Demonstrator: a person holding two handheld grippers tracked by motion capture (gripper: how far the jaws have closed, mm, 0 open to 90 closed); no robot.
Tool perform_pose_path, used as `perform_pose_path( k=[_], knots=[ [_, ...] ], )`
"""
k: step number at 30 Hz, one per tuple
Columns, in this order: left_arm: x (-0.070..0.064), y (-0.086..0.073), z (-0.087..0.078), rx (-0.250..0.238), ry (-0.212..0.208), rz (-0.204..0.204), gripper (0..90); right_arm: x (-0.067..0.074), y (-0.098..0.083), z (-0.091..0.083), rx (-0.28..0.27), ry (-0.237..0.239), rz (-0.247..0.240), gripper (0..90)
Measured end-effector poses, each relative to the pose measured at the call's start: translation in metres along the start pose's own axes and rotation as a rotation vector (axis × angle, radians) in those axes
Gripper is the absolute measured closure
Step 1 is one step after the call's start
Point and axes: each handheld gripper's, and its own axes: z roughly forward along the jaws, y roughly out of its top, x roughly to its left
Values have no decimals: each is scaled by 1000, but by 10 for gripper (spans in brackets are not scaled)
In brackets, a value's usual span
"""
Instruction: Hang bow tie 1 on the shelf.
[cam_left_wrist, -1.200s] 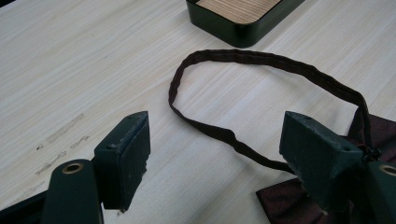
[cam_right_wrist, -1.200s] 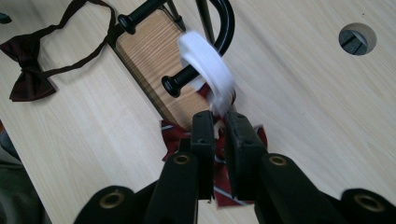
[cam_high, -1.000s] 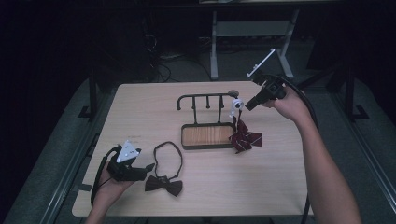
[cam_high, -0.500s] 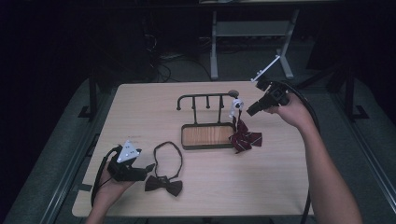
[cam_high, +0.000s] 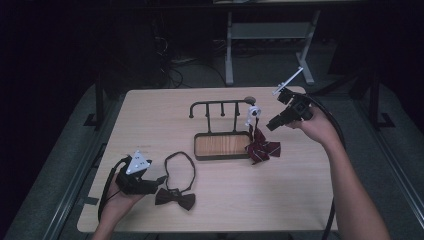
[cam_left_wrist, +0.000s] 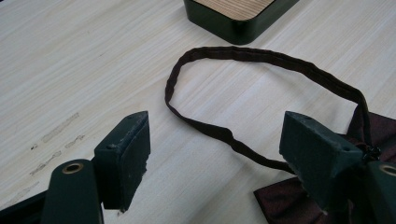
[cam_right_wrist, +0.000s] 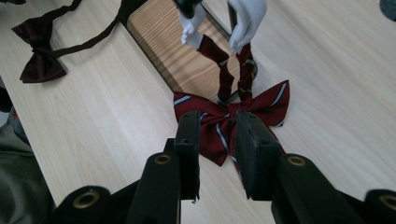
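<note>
A red striped bow tie (cam_high: 263, 149) hangs by its strap from a white clip (cam_high: 254, 112) at the right end of a black hook rack (cam_high: 220, 105). Its bow rests on the table beside the rack's wooden base (cam_high: 220, 145). My right gripper (cam_high: 270, 125) hovers to the right of the clip, above the bow (cam_right_wrist: 275, 102). Its jaws (cam_right_wrist: 218, 119) have just been opening and stand a little apart with nothing between them. A dark brown bow tie (cam_high: 175, 199) with a looped strap (cam_left_wrist: 261, 58) lies at the front left. My left gripper (cam_high: 159, 181) rests open beside it (cam_left_wrist: 217, 126).
The wooden table (cam_high: 310, 200) has bare room at the front right and back left. A cable (cam_high: 335, 135) trails from the right gripper past the table's right edge. A grey metal stand (cam_high: 230, 45) is on the dark floor behind the table.
The right gripper has drifted down and slightly right, away from the rack's end, and its jaws stand wider. The left gripper and both ties have not moved.
</note>
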Motion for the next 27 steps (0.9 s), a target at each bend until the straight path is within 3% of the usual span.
perform_pose_path(
  k=[27],
  knots=[
    [0,0,1,4,-4,-5,251,7,-36,19,-11,37,-5,622]
  ],
)
